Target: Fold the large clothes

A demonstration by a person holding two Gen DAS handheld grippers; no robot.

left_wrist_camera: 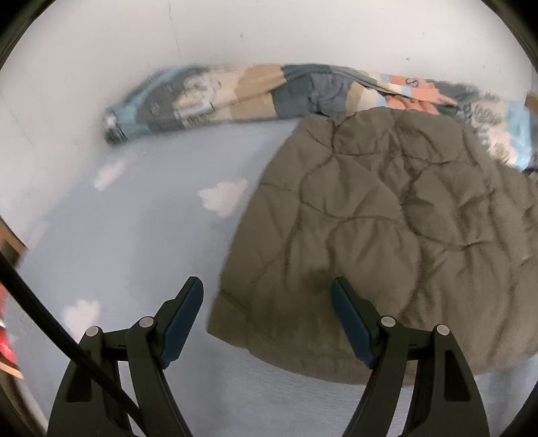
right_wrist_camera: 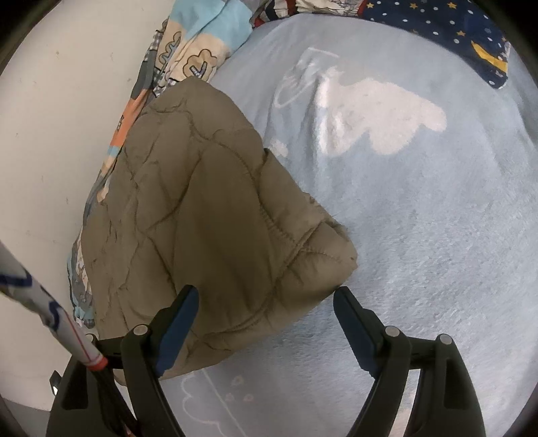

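We found the olive quilted jacket [left_wrist_camera: 380, 235] lying on the bed, on a pale blue sheet printed with white clouds [left_wrist_camera: 111, 255], its far edge up against a rolled patterned blanket [left_wrist_camera: 215, 94] that ran along the white wall [left_wrist_camera: 235, 30]. It looked already gathered into a thick, roughly rectangular bundle, with a stitched hem or cuff turned up at the corner nearest the right wrist camera [right_wrist_camera: 312, 235]. We judged it to be padded and puffy: light for its bulk, soft and springy rather than stiff, and likely to puff back open when let go. The shell looked smooth, so we expected a shallow pinch on one layer to slip. Better hold, we thought, would be at the firmer seamed edges and corners, taking several layers at once and biting deep. The left hand-held gripper [left_wrist_camera: 267, 295] hung above the bundle's near left edge with its jaws apart, one finger over the sheet and the other over the fabric, grasping nothing. The right hand-held gripper [right_wrist_camera: 265, 304] was likewise released, its jaws spread wide, the near corner of the jacket lying between and below them without either pad pressing on it. A dark star-patterned cloth [right_wrist_camera: 470, 37] lay well apart at the far end of the bed.
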